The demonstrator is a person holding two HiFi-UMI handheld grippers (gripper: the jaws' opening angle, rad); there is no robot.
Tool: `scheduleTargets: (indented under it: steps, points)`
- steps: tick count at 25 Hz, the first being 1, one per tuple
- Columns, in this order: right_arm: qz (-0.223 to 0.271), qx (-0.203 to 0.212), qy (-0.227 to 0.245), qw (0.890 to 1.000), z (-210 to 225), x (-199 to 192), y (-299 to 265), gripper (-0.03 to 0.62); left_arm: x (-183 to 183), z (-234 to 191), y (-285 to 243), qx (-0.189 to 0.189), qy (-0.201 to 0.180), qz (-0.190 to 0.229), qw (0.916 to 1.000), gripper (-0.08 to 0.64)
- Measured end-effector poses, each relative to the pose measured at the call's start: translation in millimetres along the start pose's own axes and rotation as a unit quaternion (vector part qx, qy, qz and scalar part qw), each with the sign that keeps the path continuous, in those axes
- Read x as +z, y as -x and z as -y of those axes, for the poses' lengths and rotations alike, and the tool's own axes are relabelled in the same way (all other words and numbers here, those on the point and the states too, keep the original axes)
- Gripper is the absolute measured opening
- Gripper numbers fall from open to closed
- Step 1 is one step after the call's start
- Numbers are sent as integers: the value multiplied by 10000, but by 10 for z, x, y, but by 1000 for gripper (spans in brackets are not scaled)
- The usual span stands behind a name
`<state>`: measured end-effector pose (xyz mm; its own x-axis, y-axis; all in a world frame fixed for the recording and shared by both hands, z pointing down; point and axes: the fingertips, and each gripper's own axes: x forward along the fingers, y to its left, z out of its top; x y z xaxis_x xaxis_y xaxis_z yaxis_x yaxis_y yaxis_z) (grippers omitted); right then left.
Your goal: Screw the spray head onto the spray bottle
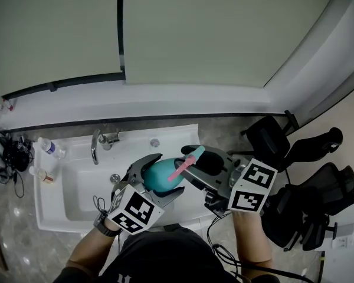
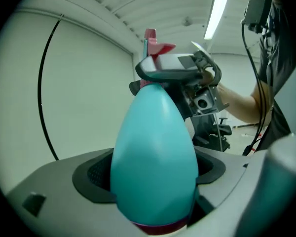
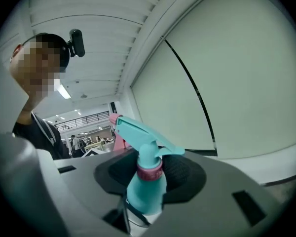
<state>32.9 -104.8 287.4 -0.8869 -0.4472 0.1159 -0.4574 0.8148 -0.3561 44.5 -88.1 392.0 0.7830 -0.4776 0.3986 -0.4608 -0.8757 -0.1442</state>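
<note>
Mid-frame, the left gripper (image 1: pixel 163 178) squeezes the smooth teal egg-shaped bottle (image 2: pixel 154 152); the right gripper (image 1: pixel 207 165) pinches the teal-and-pink plastic spray head (image 3: pixel 144 149). Held crooked, the head could jam or the bottle slip.

My spray bottle (image 1: pixel 162 178) is teal; its spray head (image 3: pixel 138 130) is teal with pink collar and trigger; the sink (image 1: pixel 65 199) is white.
</note>
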Motion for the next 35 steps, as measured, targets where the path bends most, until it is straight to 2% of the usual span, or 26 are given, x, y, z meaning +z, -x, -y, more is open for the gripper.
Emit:
scheduleTargets:
  steps: [4,6,8,11,13,16,18,20,23,27,29,31,33,35]
  points:
    - [63,-304,-382,9988,154,-78,-23,150,-103,-174,-52,837,-531,-412,9942,431]
    - [184,-454,-668,9966,244,-119,-29,150,-157,-223,-82,997,-669,-560,9912,430]
    - [190,-531,-822,9950,289,-159,-43,150,-209,-172,-118,619,-424,-529,9958,430]
    - [-55,-433,-832,9956,256,-202,-66,152,-210,-13,-126,-307,283,-228,9989,430]
    - [-179,-228,-793,9964,191,-194,-67,152,-153,77,-96,-831,683,33,9942,430]
    - [-292,172,-648,9973,61,-163,-34,152,-51,221,-30,-1537,1147,391,9807,430]
    - [-339,511,-387,9974,-70,-141,22,152,4,315,21,-1846,1244,555,9733,430]
    - [-322,911,-116,9953,-202,-124,90,152,54,377,73,-2018,1190,681,9698,430]
    - [-6,1393,87,9902,-307,-21,178,152,150,419,144,-2289,1104,884,9631,430]
    - [311,1838,385,9817,-407,135,325,152,259,447,221,-2644,1016,1108,9526,430]
    - [434,2245,667,9712,-531,216,452,185,318,495,290,-2902,974,1228,9441,430]
    - [670,2694,914,9563,-640,289,627,223,379,616,421,-3316,927,1390,9285,430]
    - [898,3126,942,9409,-631,321,790,285,427,788,590,-3879,901,1518,9046,430]
    - [1056,3660,875,9204,-626,357,836,338,456,980,750,-4499,867,1486,8764,431]
